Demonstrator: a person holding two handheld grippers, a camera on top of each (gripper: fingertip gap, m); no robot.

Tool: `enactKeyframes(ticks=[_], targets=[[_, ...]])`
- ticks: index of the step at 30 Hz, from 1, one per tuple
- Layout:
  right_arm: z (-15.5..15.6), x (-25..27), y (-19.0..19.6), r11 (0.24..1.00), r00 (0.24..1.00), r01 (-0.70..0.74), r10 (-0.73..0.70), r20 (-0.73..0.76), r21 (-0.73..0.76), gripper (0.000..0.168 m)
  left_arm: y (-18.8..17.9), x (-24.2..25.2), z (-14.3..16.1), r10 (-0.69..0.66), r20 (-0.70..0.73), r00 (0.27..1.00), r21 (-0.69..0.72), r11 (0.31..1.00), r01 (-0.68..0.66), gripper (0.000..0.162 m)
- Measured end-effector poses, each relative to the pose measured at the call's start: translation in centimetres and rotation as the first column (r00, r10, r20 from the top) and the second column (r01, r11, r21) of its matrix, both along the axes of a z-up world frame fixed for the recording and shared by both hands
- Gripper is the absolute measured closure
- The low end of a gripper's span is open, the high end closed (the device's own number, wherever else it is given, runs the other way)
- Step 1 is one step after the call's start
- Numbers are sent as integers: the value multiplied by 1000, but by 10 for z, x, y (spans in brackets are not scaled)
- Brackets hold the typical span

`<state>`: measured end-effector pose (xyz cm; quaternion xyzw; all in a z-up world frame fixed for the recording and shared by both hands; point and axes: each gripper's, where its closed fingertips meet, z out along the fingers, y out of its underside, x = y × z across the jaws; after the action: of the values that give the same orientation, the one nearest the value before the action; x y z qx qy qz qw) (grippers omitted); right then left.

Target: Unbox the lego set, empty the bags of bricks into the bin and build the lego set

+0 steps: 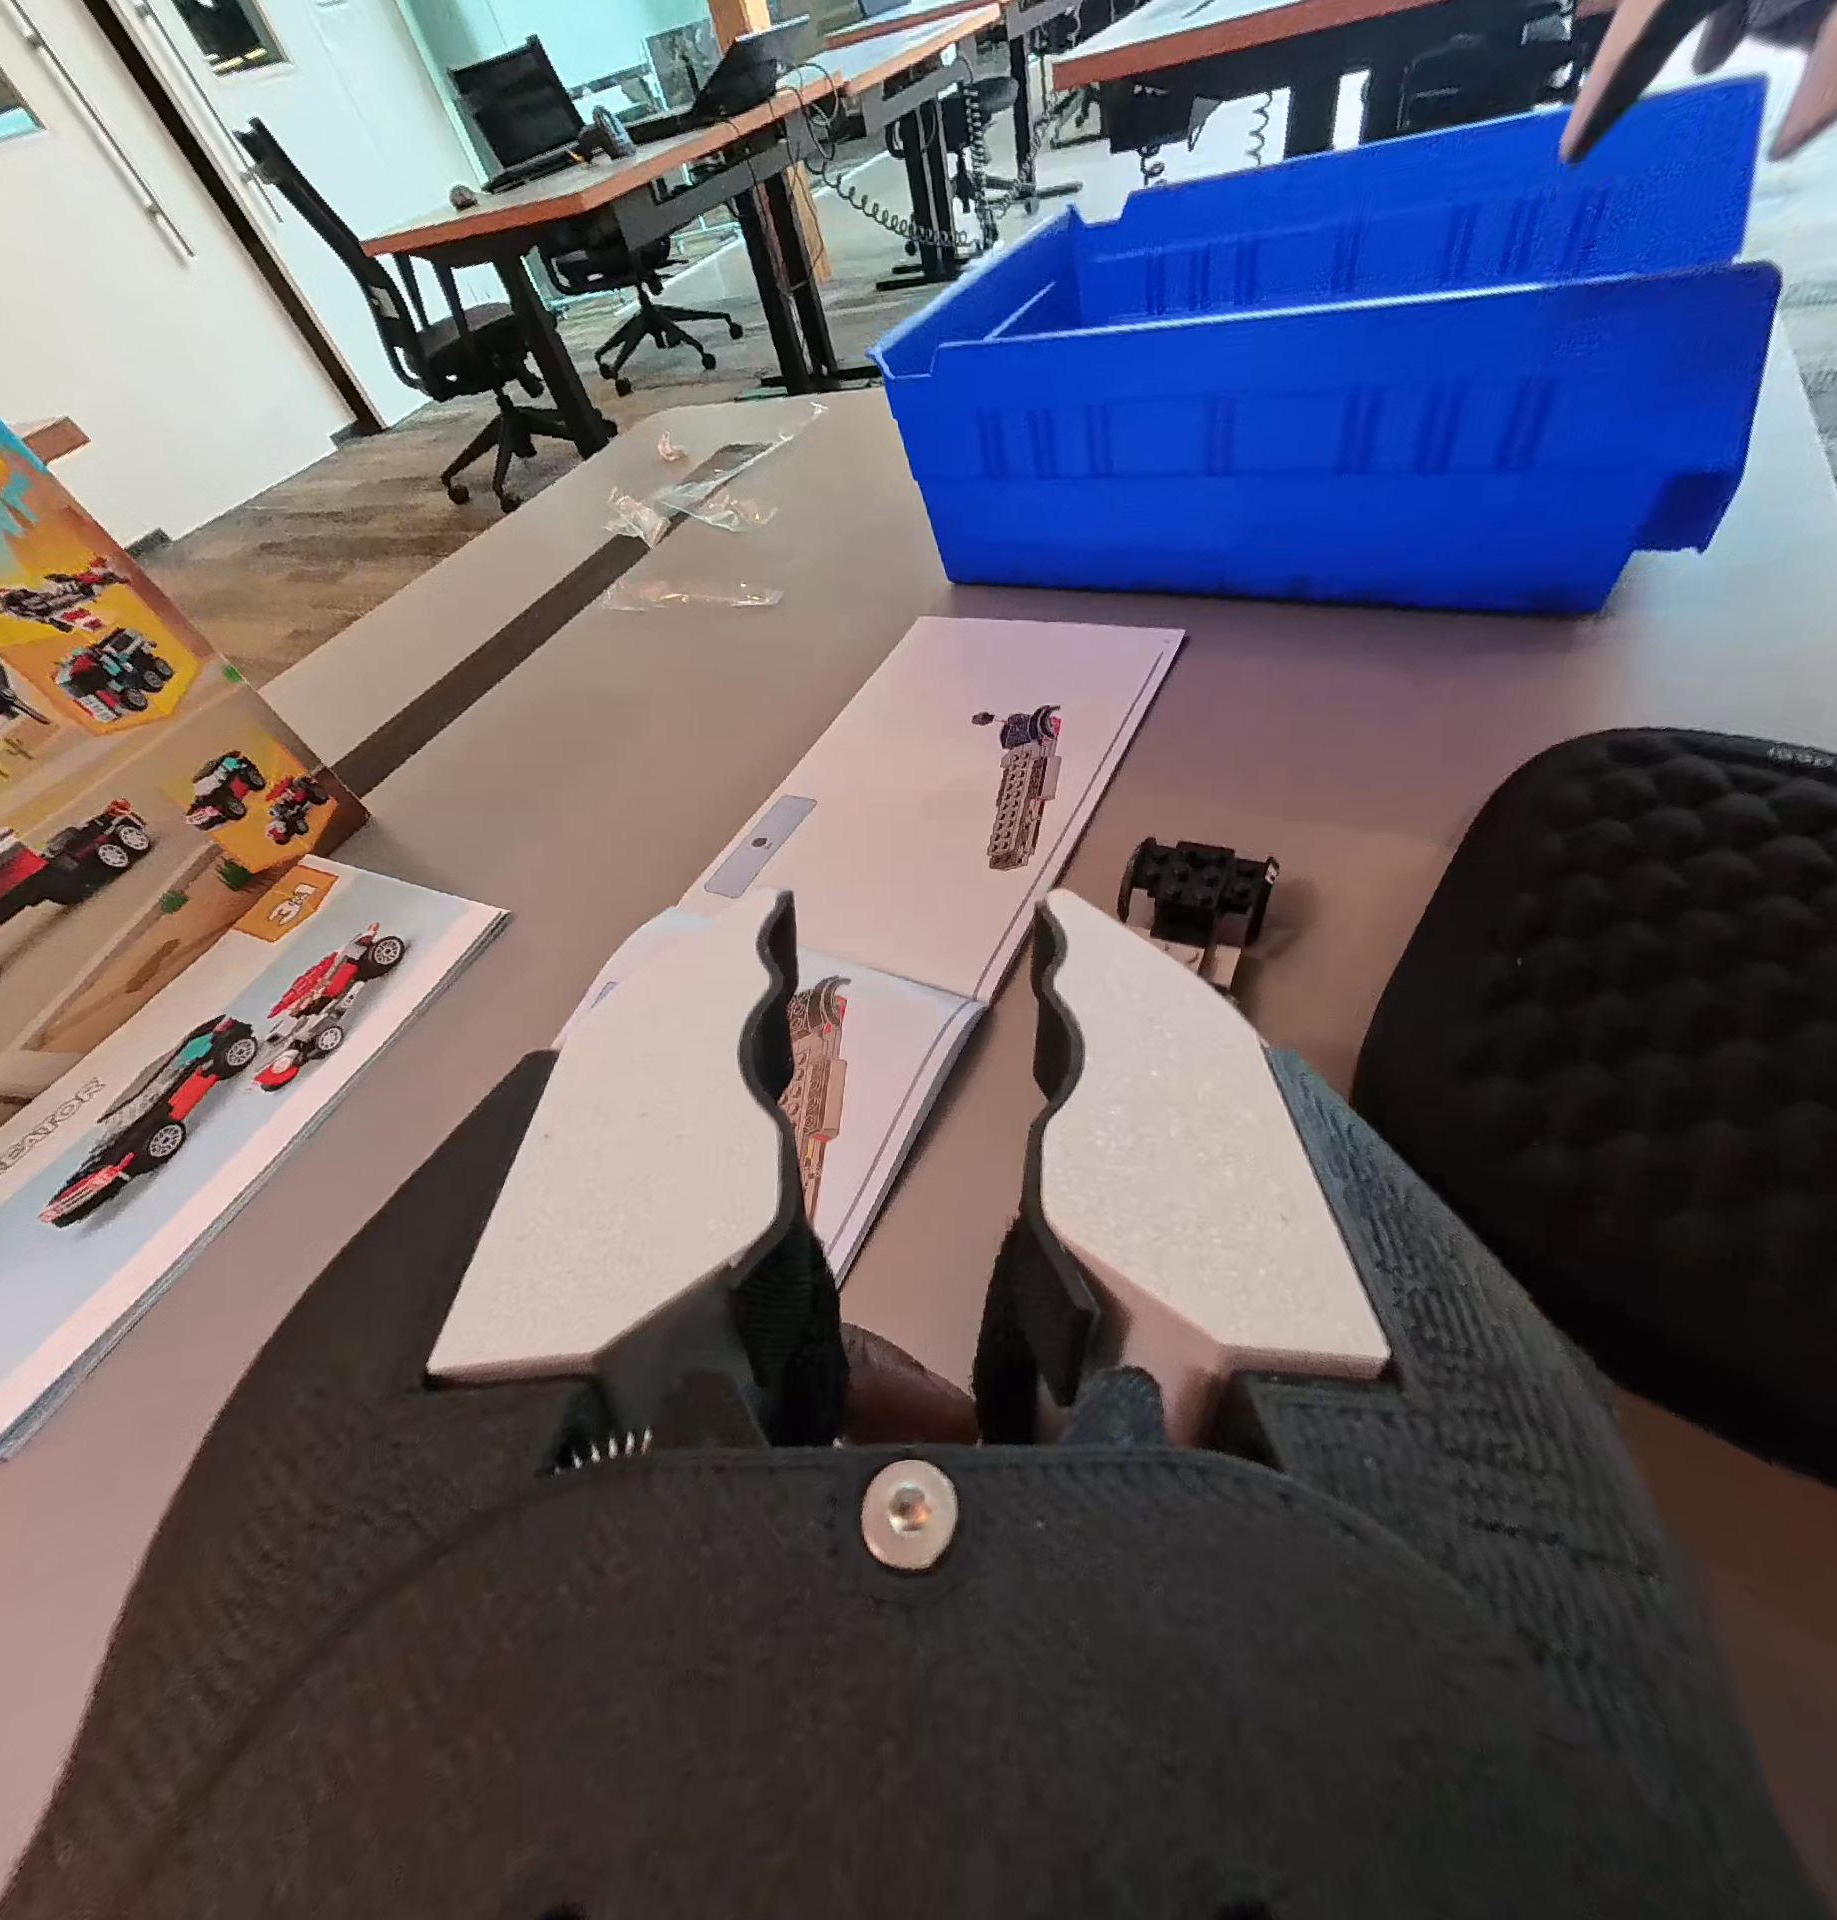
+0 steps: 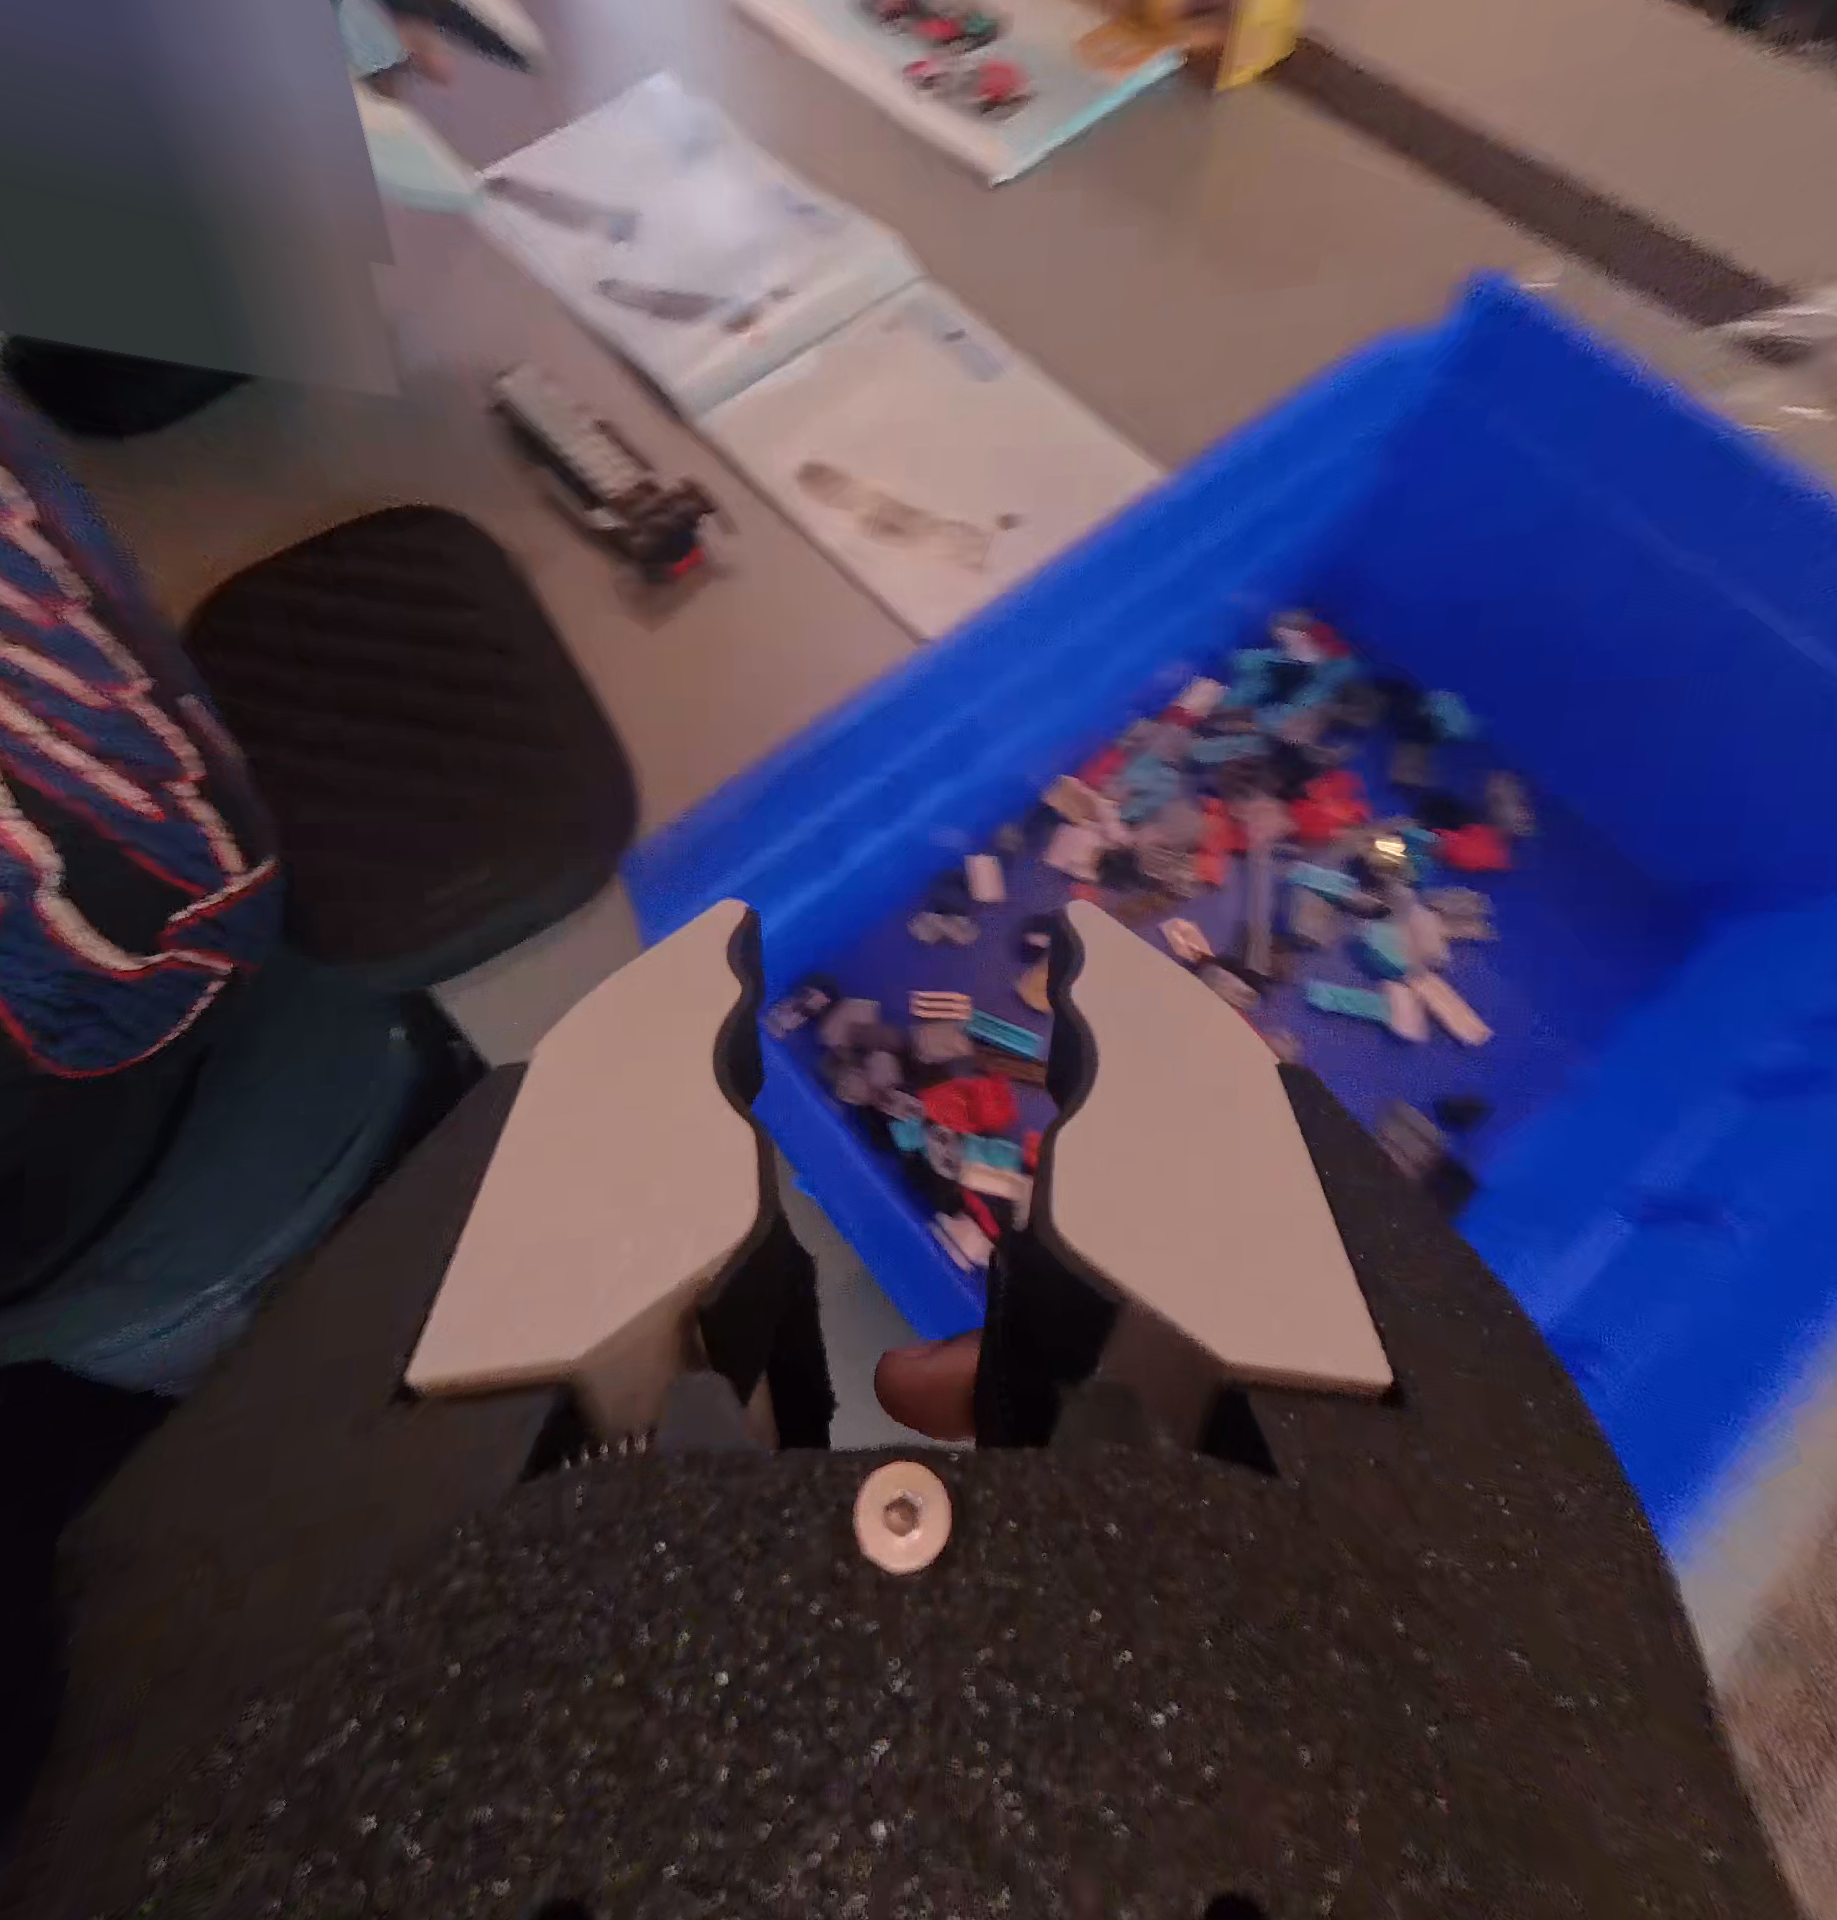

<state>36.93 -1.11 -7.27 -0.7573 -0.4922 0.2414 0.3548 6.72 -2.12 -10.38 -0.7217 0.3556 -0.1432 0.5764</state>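
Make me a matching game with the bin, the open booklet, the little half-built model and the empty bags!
Things:
1. blue bin
2. open booklet
3. half-built model
4. empty bags

Places or states:
A. lying flat under the left gripper
B. holding loose bricks
C. clear, near the table's far edge
D. black and grey, beside the booklet

Pairs: 1-B, 2-A, 3-D, 4-C

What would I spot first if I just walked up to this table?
The big blue bin, at the table's far right, holding a heap of colourful bricks. Next, the bright box standing at the left, and the open booklet flat in the middle with a small half-built model beside it.
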Motion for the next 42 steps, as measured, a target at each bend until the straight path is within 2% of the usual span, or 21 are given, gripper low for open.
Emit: enactKeyframes(ticks=[2, 5, 11, 14, 17, 26, 34, 37, 39, 42], targets=[[4, 27, 17, 992, 992, 120, -121, 32, 36, 119, 2, -1, 0, 9, 6, 1000, -11, 1000, -9, 119], [-13, 55, 30, 972, 959, 232, -234, 161, 31, 118, 6, -2, -3, 20, -2, 1000, -21, 1000, -20, 119], [-58, 63, 36, 962, 913, 267, -235, 335, -52, 128, 12, 2, -8, 9, -30, 999, -37, 999, -10, 120], [-81, 55, 40, 960, 891, 259, -194, 411, -107, 126, 13, 5, -9, 2, -42, 999, -38, 999, -4, 120], [-100, 60, 49, 933, 837, 330, -220, 501, -141, 122, 11, 6, -7, -3, -43, 999, -31, 1000, 2, 120], [-119, 57, 58, 928, 837, 312, -168, 520, -202, 128, 2, -4, -11, 12, -44, 999, -37, 999, -14, 120], [-119, 57, 57, 940, 851, 273, -138, 506, -203, 136, 0, -7, -11, 7, -39, 999, -27, 1000, -8, 120], [-109, 55, 59, 952, 866, 261, -158, 475, -160, 136, -1, -7, -9, 0, -35, 999, -17, 1000, -1, 120], [-90, 43, 59, 978, 909, 184, -130, 396, -99, 136, -3, -6, -7, -8, -28, 1000, -12, 1000, 8, 120], [-37, 5, 54, 998, 989, 36, -43, 138, 52, 136, -6, -3, -6, -36, -15, 999, -18, 999, 36, 120]])
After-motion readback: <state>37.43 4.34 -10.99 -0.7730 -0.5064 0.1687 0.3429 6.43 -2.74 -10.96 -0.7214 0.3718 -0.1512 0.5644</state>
